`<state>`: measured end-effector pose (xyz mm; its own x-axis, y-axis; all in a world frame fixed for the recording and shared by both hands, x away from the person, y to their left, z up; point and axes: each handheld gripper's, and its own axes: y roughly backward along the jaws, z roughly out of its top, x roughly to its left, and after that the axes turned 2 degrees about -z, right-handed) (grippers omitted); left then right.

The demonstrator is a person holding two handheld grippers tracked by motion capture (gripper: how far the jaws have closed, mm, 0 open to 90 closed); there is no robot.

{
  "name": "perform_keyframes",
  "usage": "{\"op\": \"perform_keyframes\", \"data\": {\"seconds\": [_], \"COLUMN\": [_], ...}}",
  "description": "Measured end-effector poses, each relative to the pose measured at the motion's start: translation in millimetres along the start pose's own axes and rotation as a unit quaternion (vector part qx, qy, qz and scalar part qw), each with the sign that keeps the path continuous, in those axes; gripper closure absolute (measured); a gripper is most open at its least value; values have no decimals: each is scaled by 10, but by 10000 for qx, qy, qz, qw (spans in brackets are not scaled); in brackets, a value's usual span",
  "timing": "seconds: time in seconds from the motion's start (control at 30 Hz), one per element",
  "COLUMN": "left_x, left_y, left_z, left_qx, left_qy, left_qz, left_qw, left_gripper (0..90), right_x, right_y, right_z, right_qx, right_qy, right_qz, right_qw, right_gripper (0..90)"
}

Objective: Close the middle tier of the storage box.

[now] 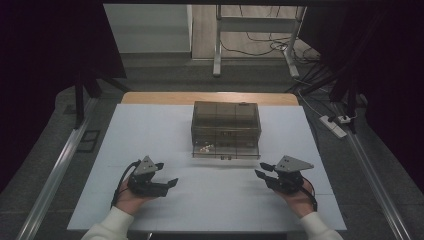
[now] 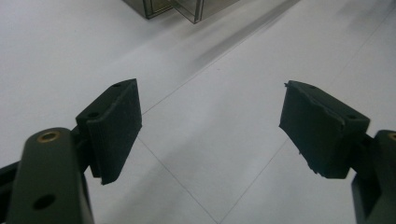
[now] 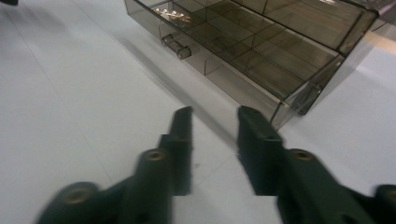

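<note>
— Where's the box?

— The smoky clear compartment box sits mid-table on the white table, ahead of me and between my two hands. Its lid is down, and small pale bits lie in a front-left compartment.

— Your left gripper?

— My left gripper rests near the table's front edge, jaws wide apart, nothing between them.

— And the right?

— My right gripper points at the box's corner, well short of it. Jaws narrowly apart, gripping nothing.

Right claw blurred; box cut off — its contents too small
</note>
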<state>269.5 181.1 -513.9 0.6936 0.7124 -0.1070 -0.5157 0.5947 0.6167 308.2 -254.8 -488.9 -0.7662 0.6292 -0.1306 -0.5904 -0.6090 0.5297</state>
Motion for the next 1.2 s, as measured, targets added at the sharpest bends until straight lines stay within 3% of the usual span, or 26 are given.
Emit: {"op": "perform_keyframes", "data": {"seconds": [0.2, 0.6, 1.2], "left_x": [-4, 0, 4], "left_y": [-6, -13, -24], "left_z": [2, 2, -2], "left_qx": [13, 31, 78], "left_qy": [-10, -2, 9], "left_qz": [-4, -3, -8], "left_qw": [10000, 10000, 10000], "left_gripper": [206, 202, 192], "right_x": [38, 102, 131], "right_y": [-41, -220, -523], "right_z": [38, 143, 231], "right_qx": [-46, -47, 109], "right_qy": [215, 374, 378], "right_qz": [20, 43, 103], "right_qw": [9998, 9993, 9992], "right_gripper": [892, 893, 893]}}
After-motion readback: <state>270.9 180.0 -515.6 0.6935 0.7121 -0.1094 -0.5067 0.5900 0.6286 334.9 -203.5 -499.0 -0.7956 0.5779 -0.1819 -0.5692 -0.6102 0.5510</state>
